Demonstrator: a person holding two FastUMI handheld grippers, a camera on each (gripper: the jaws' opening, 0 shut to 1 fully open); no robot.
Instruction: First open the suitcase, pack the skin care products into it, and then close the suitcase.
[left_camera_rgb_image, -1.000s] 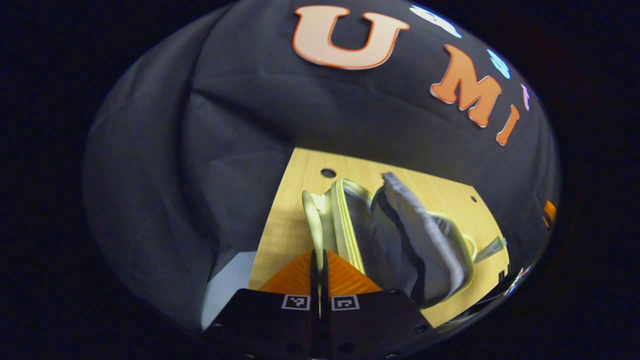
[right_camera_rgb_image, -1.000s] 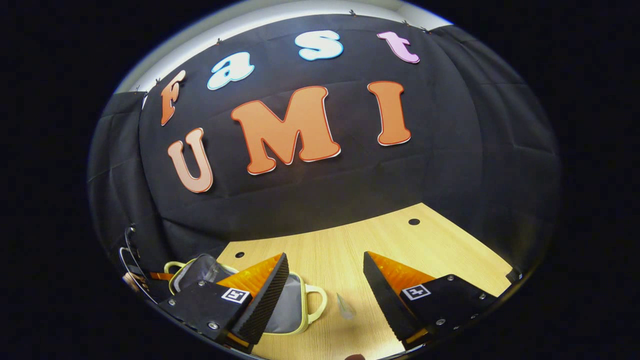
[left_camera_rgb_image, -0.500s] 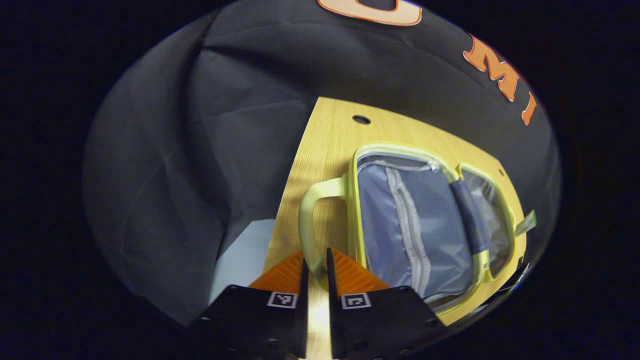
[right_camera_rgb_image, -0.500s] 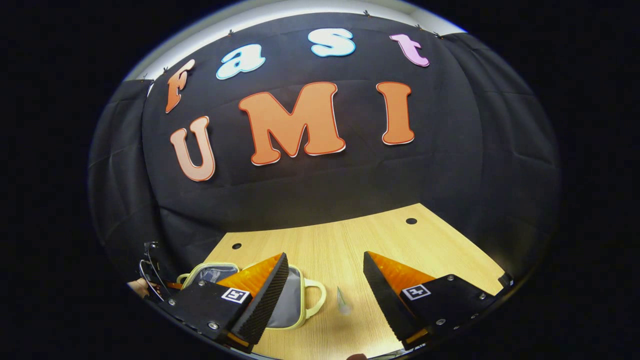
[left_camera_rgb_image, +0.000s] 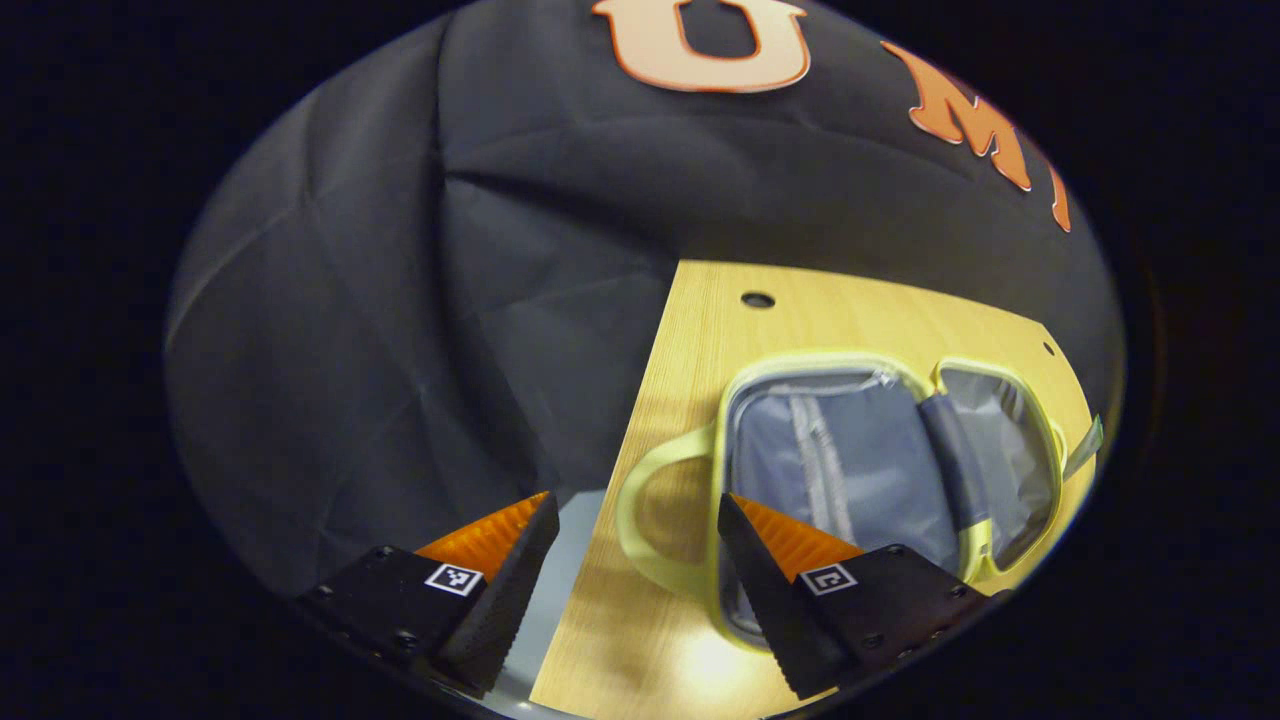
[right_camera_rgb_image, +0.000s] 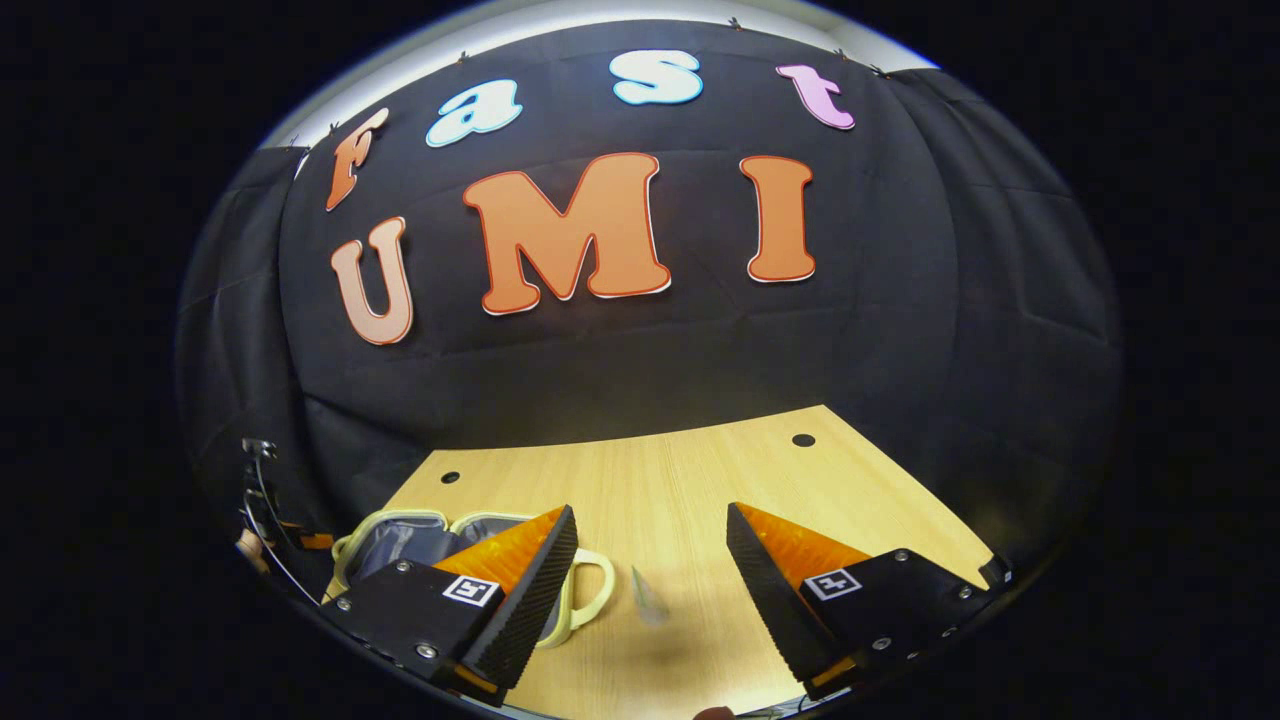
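The wooden table (left_camera_rgb_image: 860, 310) carries the suitcase (left_camera_rgb_image: 850, 450), a small pale-yellow case lying fully open with both grey-lined halves flat, toward 3 o'clock in the left gripper view and at about 8 o'clock in the right gripper view. A likely risk, as I judge it, is that the light case slides or one half flops back over while something is being lowered in, since nothing pins it down; a finger snagging the looped handle (left_camera_rgb_image: 655, 520) could also drag the whole case toward the table's edge, which runs close by at 7 o'clock. The skin care product looks to be the small clear tube (right_camera_rgb_image: 648, 600) lying on the wood just beside the case's other handle, at 6 o'clock in the right gripper view; being small and slick-looking, it could roll or squirt out of a pinch. The left gripper (left_camera_rgb_image: 635, 560) is spread wide and holds nothing, its fingers straddling the handle without touching it. The right gripper (right_camera_rgb_image: 650, 580) is likewise released and empty, hovering with the tube lying between its fingertips' lines of sight.
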